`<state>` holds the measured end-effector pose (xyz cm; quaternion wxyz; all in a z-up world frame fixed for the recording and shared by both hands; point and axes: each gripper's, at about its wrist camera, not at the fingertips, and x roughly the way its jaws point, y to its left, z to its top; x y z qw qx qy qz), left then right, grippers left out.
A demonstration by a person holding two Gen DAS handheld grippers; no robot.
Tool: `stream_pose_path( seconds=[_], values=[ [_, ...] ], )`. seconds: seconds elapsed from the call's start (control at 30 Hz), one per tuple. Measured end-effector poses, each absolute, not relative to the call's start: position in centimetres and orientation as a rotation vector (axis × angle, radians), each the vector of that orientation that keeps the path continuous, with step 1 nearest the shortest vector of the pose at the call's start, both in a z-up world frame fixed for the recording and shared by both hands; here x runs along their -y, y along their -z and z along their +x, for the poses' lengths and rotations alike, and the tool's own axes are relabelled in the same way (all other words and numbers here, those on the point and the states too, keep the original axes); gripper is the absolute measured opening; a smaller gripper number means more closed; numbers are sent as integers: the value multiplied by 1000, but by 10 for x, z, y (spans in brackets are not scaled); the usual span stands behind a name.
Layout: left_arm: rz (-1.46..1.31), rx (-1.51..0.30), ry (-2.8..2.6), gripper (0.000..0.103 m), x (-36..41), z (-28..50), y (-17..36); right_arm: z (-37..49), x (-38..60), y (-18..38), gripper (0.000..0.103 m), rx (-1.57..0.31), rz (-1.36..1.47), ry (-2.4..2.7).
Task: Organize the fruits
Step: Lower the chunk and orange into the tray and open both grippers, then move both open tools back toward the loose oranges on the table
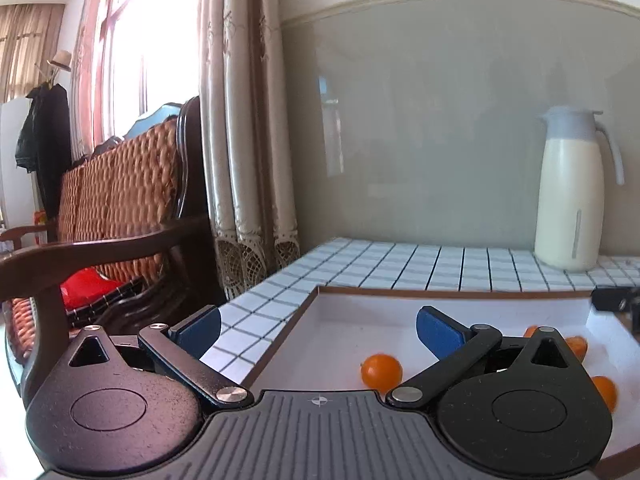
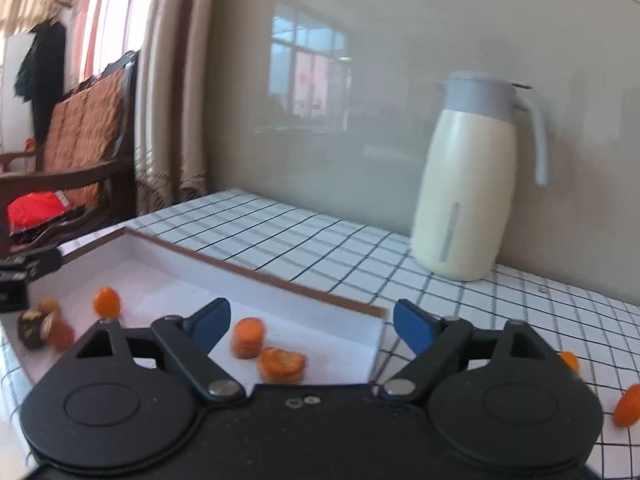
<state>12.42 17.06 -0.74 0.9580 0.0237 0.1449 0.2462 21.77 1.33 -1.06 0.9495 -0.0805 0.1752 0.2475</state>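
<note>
With both the left gripper [image 1: 318,330] and right gripper [image 2: 312,324] released and empty, pinch each small, light, roll-prone kumquat [image 1: 381,368] gently across its middle inside the white tray [image 1: 360,312].

Both wrist views look low and close across the white checked-tile desk [image 1: 360,264] toward the wall, sharing the shallow white brown-rimmed tray [image 1: 360,312] and cream thermos jug [image 2: 464,184].
</note>
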Motion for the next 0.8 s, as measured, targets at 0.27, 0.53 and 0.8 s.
stream_pose_path(
  seconds=[0.27,0.53,0.8],
  values=[
    [66,-309,-488,103,-168,125,8,217,-11,11,87,-364,-166,-513],
    [71,-305,-499,103,-168,124,8,212,-14,12,96,-365,-178,-533],
    [84,-307,-490,103,-162,125,8,209,-3,10,97,-367,-174,-532]
  ],
)
